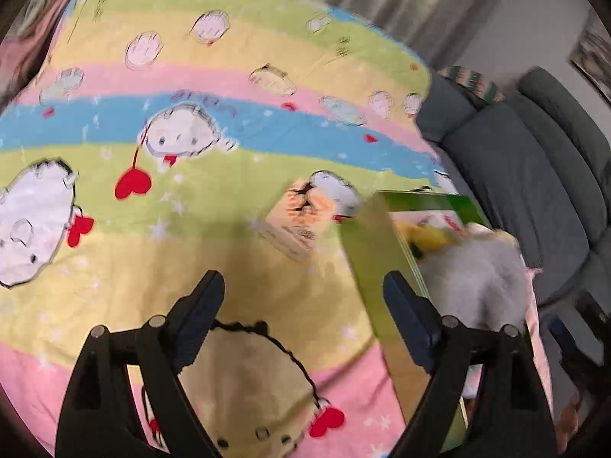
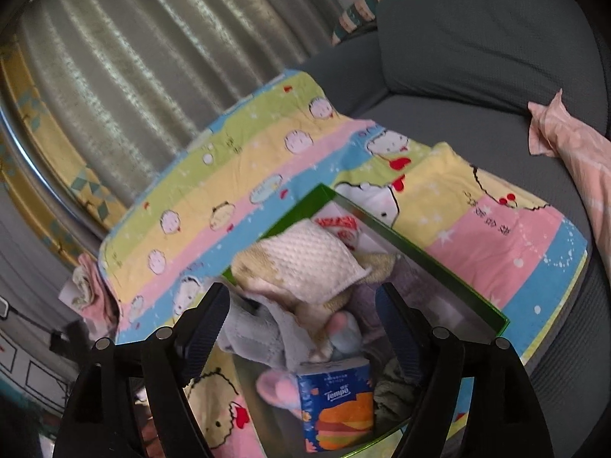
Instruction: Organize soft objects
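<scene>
With both the left tongs (image 1: 303, 290) and right tongs (image 2: 301, 301) wide and empty, the left should reach ahead for the orange tissue pack (image 1: 296, 225) lying beyond their tips on the blanket (image 1: 229, 57), then carry it right into the green box (image 1: 366, 267).

A broad stretch of striped blanket (image 1: 229, 87) lies bare ahead of the left gripper (image 1: 303, 290), whose fingers stand apart over flat cloth; only a small tissue pack (image 1: 296, 225) interrupts it. To the right, the green box (image 1: 366, 267) wall rises as a barrier. Under the right gripper (image 2: 301, 301) the box (image 2: 458, 278) is crowded: a white cloth (image 2: 317, 263), grey fabric (image 2: 263, 336) and a Tempo pack (image 2: 336, 404) fill it. The sofa seat (image 2: 458, 129) beyond is open up to a pink cloth (image 2: 573, 160).
</scene>
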